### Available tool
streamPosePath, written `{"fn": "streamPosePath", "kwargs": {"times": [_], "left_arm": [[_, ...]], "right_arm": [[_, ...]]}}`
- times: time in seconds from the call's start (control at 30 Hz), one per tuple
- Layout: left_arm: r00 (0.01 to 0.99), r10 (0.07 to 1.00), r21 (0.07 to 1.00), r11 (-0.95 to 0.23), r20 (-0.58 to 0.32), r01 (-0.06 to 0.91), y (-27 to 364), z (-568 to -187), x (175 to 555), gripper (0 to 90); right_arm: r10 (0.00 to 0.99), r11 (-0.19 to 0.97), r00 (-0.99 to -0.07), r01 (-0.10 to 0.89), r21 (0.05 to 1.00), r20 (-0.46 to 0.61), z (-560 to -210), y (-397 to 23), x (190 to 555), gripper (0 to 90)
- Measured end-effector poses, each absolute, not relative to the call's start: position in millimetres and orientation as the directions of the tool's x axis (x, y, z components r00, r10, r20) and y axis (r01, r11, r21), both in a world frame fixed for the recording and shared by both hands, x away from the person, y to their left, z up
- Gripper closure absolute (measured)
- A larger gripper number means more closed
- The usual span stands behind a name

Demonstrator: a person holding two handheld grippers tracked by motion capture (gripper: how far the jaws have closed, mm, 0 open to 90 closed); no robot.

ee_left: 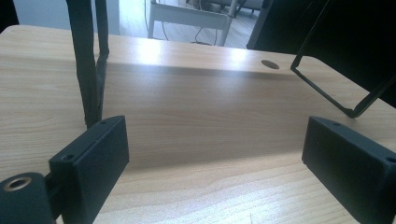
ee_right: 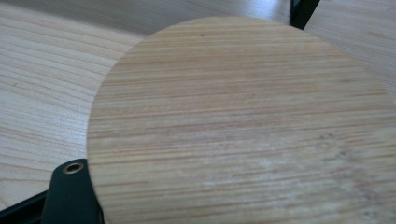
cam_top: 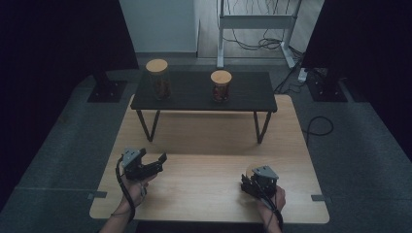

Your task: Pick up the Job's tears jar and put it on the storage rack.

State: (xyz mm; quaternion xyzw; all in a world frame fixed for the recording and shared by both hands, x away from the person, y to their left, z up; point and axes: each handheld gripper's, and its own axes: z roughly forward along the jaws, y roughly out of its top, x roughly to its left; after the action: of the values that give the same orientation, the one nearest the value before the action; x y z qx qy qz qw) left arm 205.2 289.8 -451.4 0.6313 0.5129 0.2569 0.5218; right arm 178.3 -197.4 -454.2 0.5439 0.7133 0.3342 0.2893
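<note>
The right gripper (cam_top: 253, 183) was clamped on a round wooden lid (ee_right: 243, 126). The left gripper (cam_top: 151, 162) rested over the table (cam_top: 204, 141) with its jaws wide apart.

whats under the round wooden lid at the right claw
Around the round wooden lid the light wooden tabletop shows. Whatever lies directly beneath is covered, so jar or bare table cannot be told.

L gripper (ee_left: 217, 161) jaws wide apart, nothing btwn; wood tabletop (ee_left: 201, 116), black shelf legs (ee_left: 88, 65).
</note>
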Motion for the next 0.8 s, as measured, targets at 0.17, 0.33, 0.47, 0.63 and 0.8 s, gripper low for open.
{"fn": "streamPosePath", "kwargs": {"times": [0.17,0.33,0.47,0.63,0.8], "left_arm": [[0.340,0.916,0.923,0.074,-0.212,0.377,290.1,-451.2,204.8,6.9],[0.340,0.916,0.923,0.075,-0.213,0.377,290.4,-451.1,204.8,6.9],[0.339,0.916,0.923,0.075,-0.213,0.378,290.5,-451.4,205.2,6.9],[0.340,0.916,0.923,0.074,-0.212,0.377,290.2,-451.3,204.9,7.0],[0.340,0.916,0.922,0.073,-0.213,0.379,290.1,-451.6,205.3,7.0]], "right_arm": [[0.968,0.191,-0.245,0.580,0.792,-0.054,-454.2,-196.9,177.9,25.1],[0.968,0.193,-0.245,0.573,0.796,-0.058,-453.4,-196.2,176.6,25.0],[0.968,0.188,-0.243,0.568,0.801,-0.055,-453.2,-196.9,175.7,25.1],[0.968,0.190,-0.244,0.565,0.803,-0.058,-453.0,-196.5,175.1,25.0],[0.967,0.199,-0.246,0.562,0.803,-0.067,-452.1,-194.4,174.1,25.1]]}}
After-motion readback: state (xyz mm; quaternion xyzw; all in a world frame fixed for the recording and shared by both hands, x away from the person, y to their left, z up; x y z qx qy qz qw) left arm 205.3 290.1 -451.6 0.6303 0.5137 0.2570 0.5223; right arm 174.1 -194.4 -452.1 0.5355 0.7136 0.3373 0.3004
